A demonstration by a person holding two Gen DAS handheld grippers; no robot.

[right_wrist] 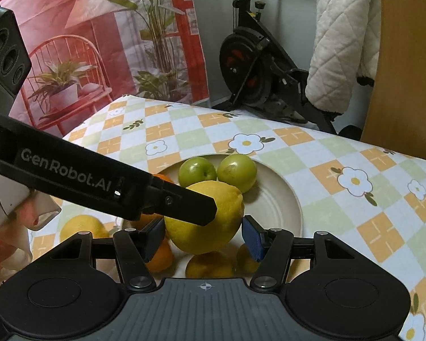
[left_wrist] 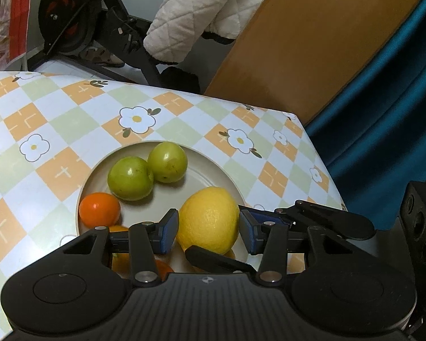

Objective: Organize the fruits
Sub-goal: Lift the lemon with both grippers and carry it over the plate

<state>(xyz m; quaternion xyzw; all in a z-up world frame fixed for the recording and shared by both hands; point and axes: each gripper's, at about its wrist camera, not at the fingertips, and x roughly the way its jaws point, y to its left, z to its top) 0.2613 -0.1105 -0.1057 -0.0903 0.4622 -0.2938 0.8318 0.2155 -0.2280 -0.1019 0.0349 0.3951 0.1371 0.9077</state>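
Observation:
A beige plate [left_wrist: 210, 174] [right_wrist: 281, 199] on the checked tablecloth holds two green fruits [left_wrist: 130, 177] [left_wrist: 167, 162], an orange [left_wrist: 99, 209] and a large yellow lemon [left_wrist: 208, 220] [right_wrist: 207, 218]. My left gripper [left_wrist: 208, 228] is open with its blue pads on either side of the lemon, a small gap on the right. My right gripper [right_wrist: 204, 238] is also open around the same lemon. The left gripper's finger [right_wrist: 184, 201] crosses in front of it in the right wrist view. More oranges and lemons lie low under the grippers, partly hidden.
Another lemon [right_wrist: 81, 227] lies on the cloth left of the plate. The table's right edge [left_wrist: 321, 159] drops off toward a blue curtain. An exercise bike [right_wrist: 258, 65], a quilted white cover [right_wrist: 340, 45] and a wooden panel [left_wrist: 312, 42] stand behind the table.

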